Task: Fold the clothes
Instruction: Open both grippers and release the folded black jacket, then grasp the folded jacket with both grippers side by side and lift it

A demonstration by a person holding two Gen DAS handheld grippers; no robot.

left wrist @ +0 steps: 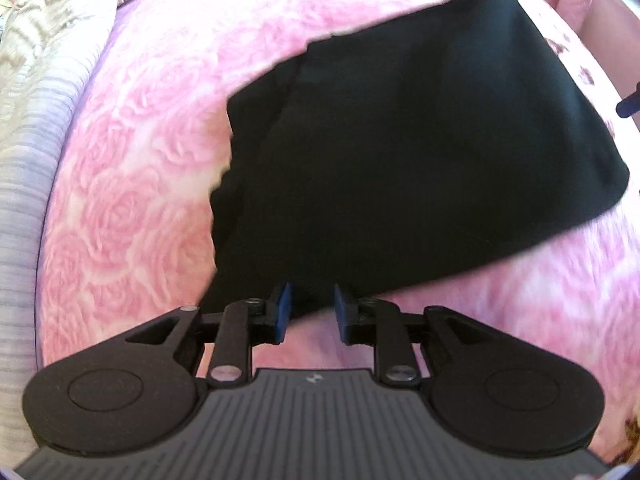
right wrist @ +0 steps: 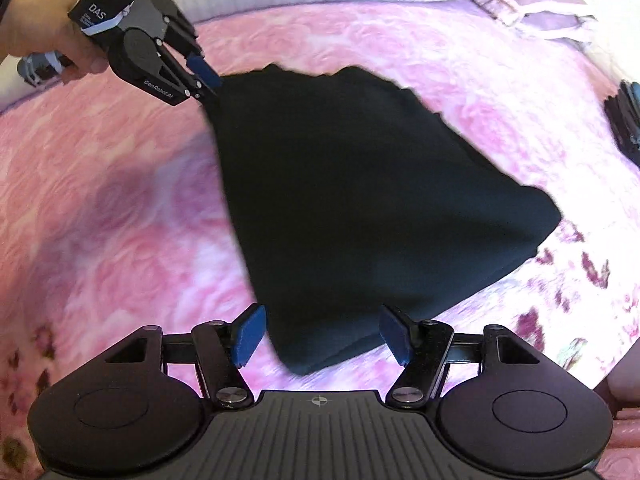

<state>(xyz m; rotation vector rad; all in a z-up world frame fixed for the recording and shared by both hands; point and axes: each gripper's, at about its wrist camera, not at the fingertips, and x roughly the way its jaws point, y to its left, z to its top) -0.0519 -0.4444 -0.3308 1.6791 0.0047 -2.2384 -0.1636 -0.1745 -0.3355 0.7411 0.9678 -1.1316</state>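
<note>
The dark item (right wrist: 624, 116) is cut off at the right edge, and the pink bedspread (right wrist: 120, 208) is motion-blurred.

We count one black folded garment (left wrist: 400, 140) lying on one bed (left wrist: 140, 200) with a pink rose-patterned cover. We see two tools: the left tool (left wrist: 308, 312) and the right tool (right wrist: 322, 334). One hand (right wrist: 44, 20) shows.

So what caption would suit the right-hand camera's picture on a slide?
Right gripper open over a corner of the folded black garment on a pink rose bedspread; left gripper at its far corner.
</note>
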